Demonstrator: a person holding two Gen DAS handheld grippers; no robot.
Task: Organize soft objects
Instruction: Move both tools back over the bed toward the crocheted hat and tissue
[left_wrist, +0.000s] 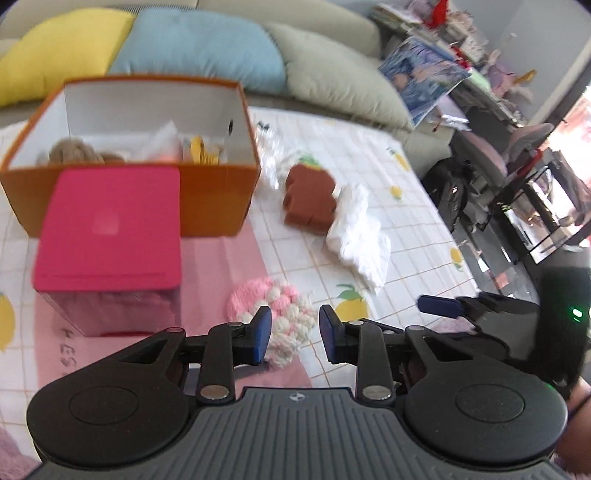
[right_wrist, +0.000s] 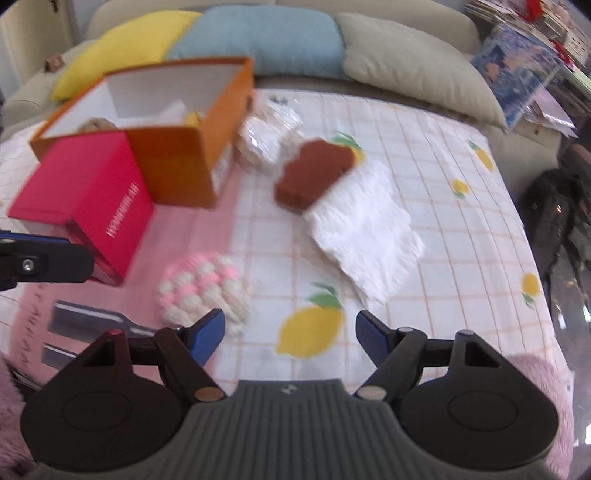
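Between the left gripper (left_wrist: 295, 338) fingers nothing is caught; the jaws stand partly apart and bare, just above the pink-and-white crocheted puff (left_wrist: 271, 314). Right gripper (right_wrist: 290, 338) is spread wide, also bare, over a lemon print just right of that puff (right_wrist: 205, 290).

Landmark: orange box (left_wrist: 218, 195).
- Inside the box: a tan knitted item (left_wrist: 70, 153), something white and something yellow. Judged as already sorted; blur hides detail.
- Against the box front: a pink box (left_wrist: 107, 229), closed.
- Right of the box, on the cloth: a clear crinkly packet (right_wrist: 267, 138), a brown foam piece (left_wrist: 310, 199) and a white fluffy cloth (left_wrist: 360, 236) touching it. The puff lies in front, nearer the grippers.
- Judgement: partly done; about four loose soft things left.

Surface: checked tablecloth (left_wrist: 369, 155) with lemons, a pink patch under the boxes.

Room: behind the box, yellow (left_wrist: 62, 55), blue (left_wrist: 199, 48) and grey-green cushions (left_wrist: 340, 74) on a sofa; far right of the box, cluttered shelves and a chair.
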